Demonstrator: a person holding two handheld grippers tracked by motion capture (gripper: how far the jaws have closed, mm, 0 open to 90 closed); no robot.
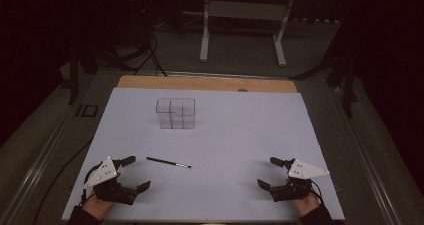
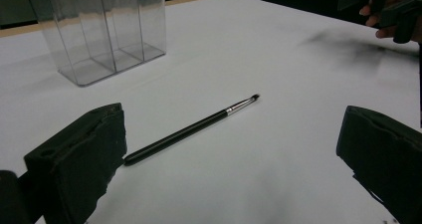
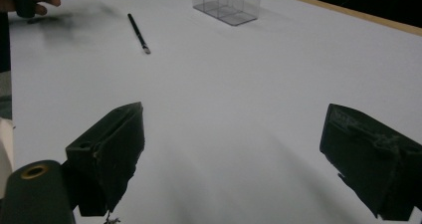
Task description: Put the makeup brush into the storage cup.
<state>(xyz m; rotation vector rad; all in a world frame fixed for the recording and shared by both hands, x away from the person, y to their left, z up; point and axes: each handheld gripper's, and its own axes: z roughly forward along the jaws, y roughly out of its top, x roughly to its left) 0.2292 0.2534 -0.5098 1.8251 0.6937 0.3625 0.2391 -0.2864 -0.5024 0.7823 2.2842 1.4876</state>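
Observation:
A thin black makeup brush point(image 1: 168, 162) lies flat on the white sheet, its silver ferrule and tip toward the right. In the left gripper view the brush point(image 2: 191, 129) lies just ahead of the jaws, its handle end near the left jaw. A clear plastic organizer point(image 1: 175, 113) with several compartments stands empty farther back. My left gripper point(image 1: 135, 173) rests open at the front left, a short way left of the brush. My right gripper point(image 1: 269, 172) rests open at the front right, well apart from the brush point(image 3: 139, 33). Nothing sits between either pair of jaws.
The white sheet point(image 1: 240, 130) covers a wooden table whose far edge point(image 1: 207, 82) shows bare. Beyond it a white frame point(image 1: 242, 30) stands on the dark floor. Cables run along the floor at the left. The organizer point(image 3: 227, 2) is far ahead of the right gripper.

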